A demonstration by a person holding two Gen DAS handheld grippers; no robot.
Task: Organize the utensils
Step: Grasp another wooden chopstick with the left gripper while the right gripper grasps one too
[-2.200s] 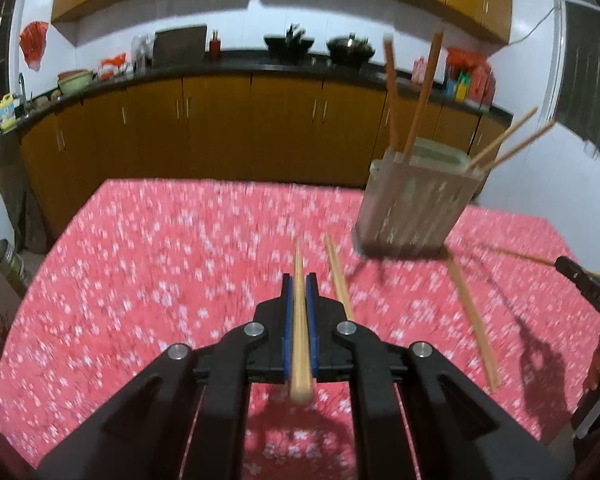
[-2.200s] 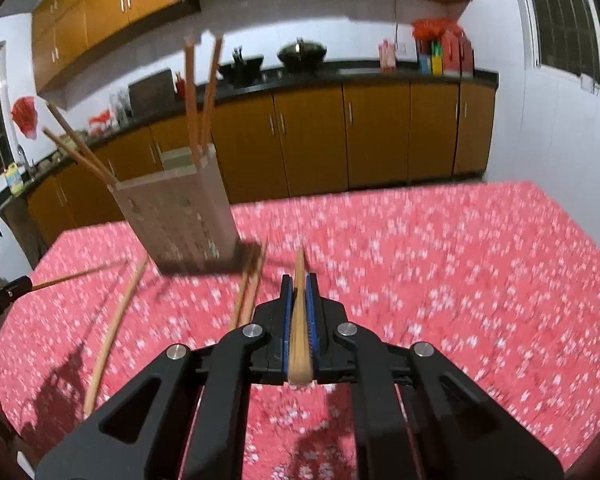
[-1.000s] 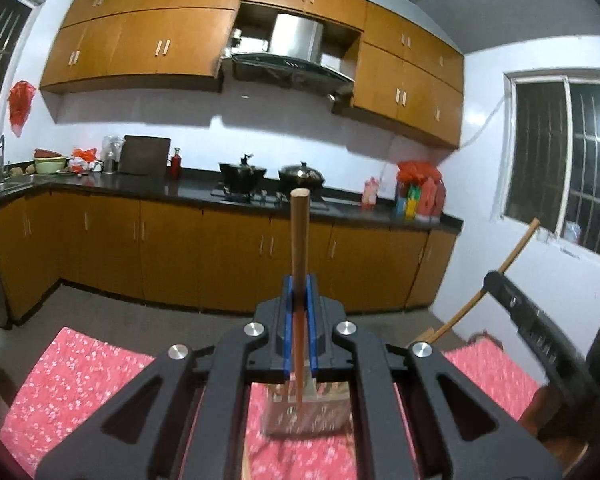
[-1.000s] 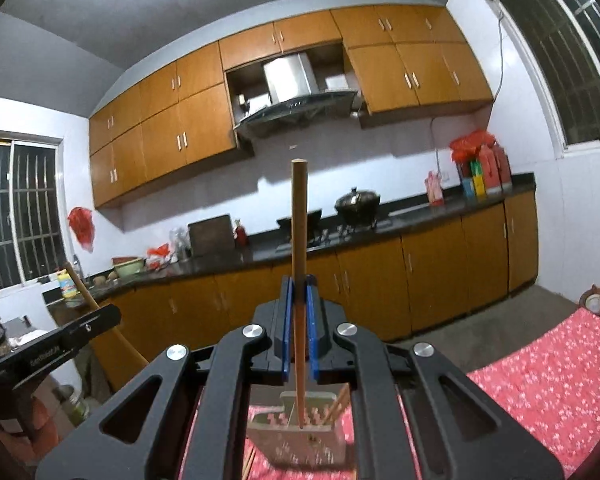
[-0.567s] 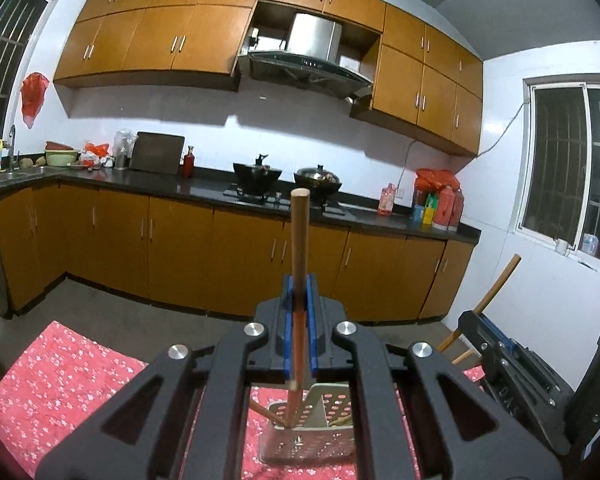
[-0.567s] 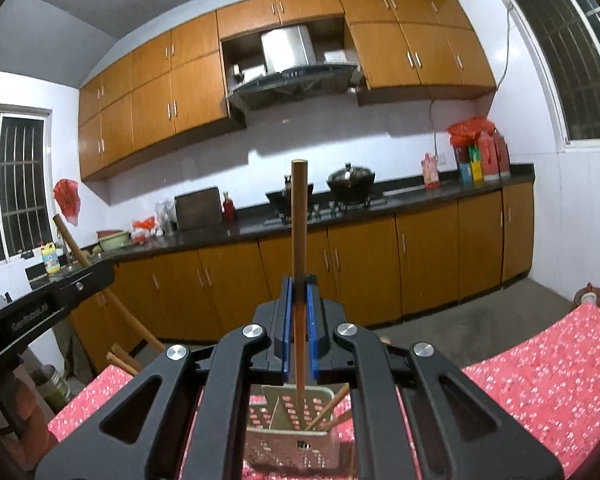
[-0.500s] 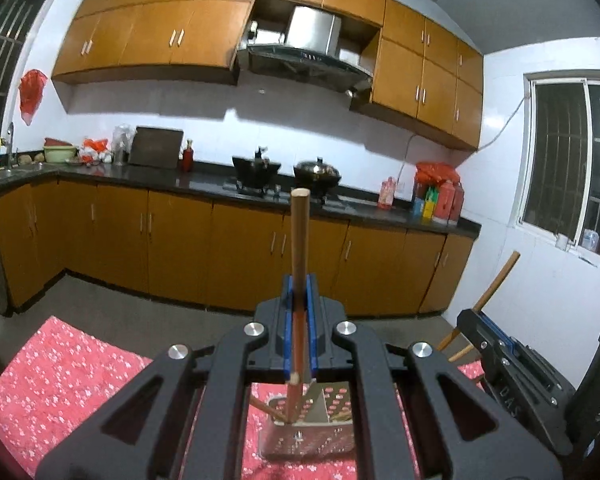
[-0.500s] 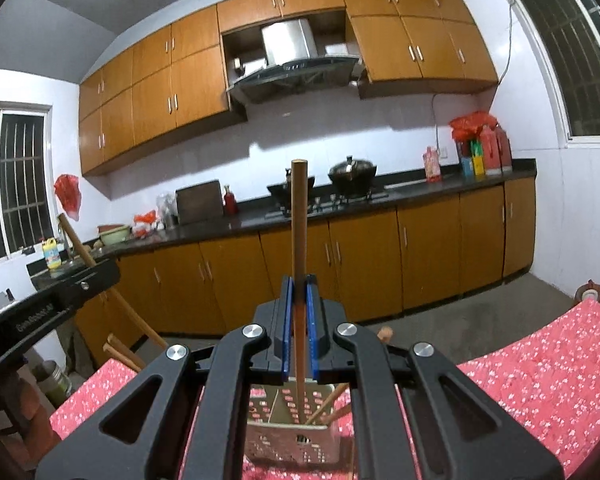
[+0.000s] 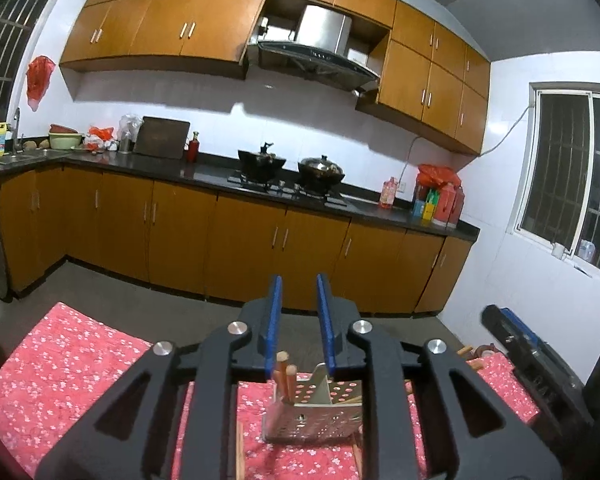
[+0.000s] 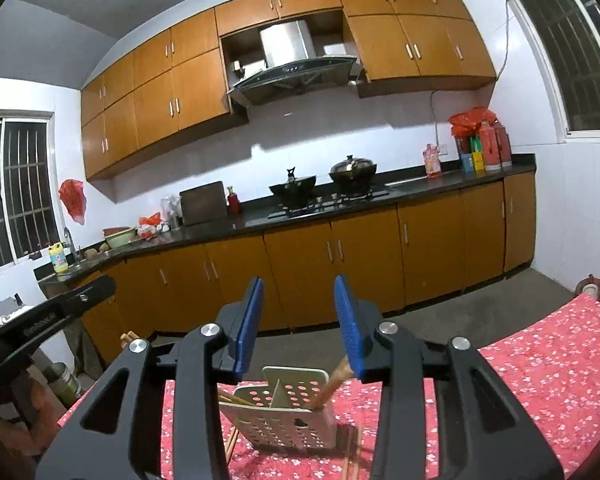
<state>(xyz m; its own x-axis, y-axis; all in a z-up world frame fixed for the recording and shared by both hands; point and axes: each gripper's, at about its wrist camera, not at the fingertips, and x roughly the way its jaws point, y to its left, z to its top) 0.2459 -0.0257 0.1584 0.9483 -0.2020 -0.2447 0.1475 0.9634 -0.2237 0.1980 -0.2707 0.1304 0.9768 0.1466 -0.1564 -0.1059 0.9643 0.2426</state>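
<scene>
A white perforated utensil holder [image 9: 314, 420] stands on the red flowered tablecloth [image 9: 60, 368] and shows in the right wrist view [image 10: 284, 416] too. Wooden chopsticks [image 9: 284, 376] stand in its left compartment; in the right wrist view chopsticks [image 10: 332, 384] lean in the right compartment and more [image 10: 236, 399] in the left. My left gripper [image 9: 298, 320] is open and empty above the holder. My right gripper [image 10: 298, 324] is open and empty above it. Loose chopsticks [image 10: 350, 456] lie on the cloth beside the holder.
The other gripper shows at the right edge of the left view [image 9: 540, 364] and at the left edge of the right view [image 10: 44, 320]. Kitchen cabinets and a counter with pots [image 9: 292, 168] stand beyond the table.
Both grippers held a chopstick upright over the holder. Now both have opened and the chopsticks have dropped into the holder.
</scene>
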